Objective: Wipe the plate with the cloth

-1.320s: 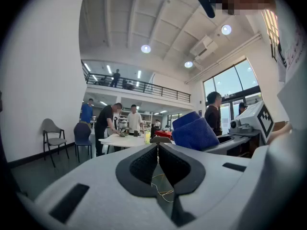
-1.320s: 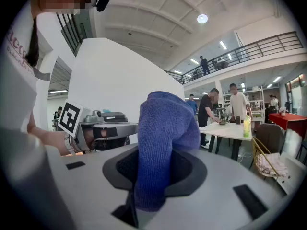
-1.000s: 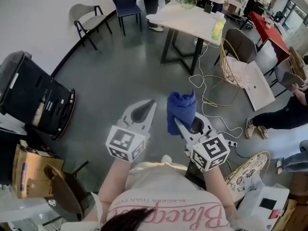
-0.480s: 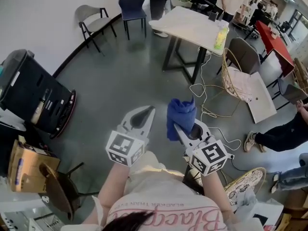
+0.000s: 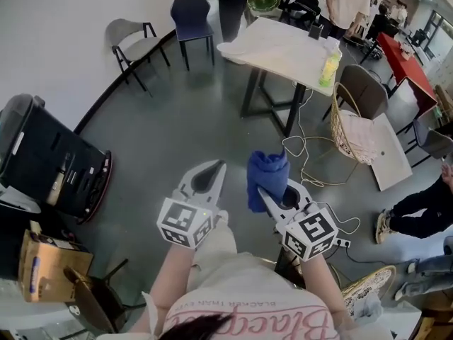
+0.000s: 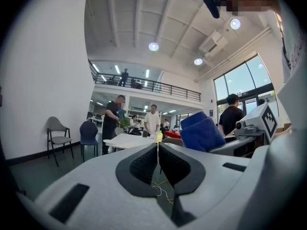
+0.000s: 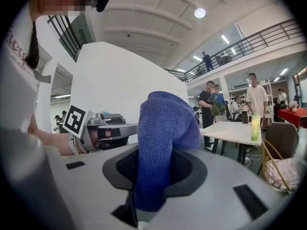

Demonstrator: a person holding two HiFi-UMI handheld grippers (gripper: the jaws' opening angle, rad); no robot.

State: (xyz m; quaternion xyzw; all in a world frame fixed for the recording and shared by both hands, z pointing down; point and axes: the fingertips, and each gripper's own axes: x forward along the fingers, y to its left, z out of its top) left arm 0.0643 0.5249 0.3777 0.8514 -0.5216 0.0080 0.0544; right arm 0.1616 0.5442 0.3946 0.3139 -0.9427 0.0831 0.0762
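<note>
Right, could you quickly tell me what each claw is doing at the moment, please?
Left claw: closed, holding nothing.
Right claw: closed on the blue cloth.

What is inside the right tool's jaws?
The blue cloth is clamped in the right tool, bunched up above it. The cloth covers the middle of the jaws, so how deep the grip reaches cannot be seen.

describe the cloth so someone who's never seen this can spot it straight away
Find the two grey grippers held out over the dark floor. The right gripper is shut on the cloth, a bunched deep-blue towel standing up from its jaws; the left gripper beside it is shut on nothing.
</note>
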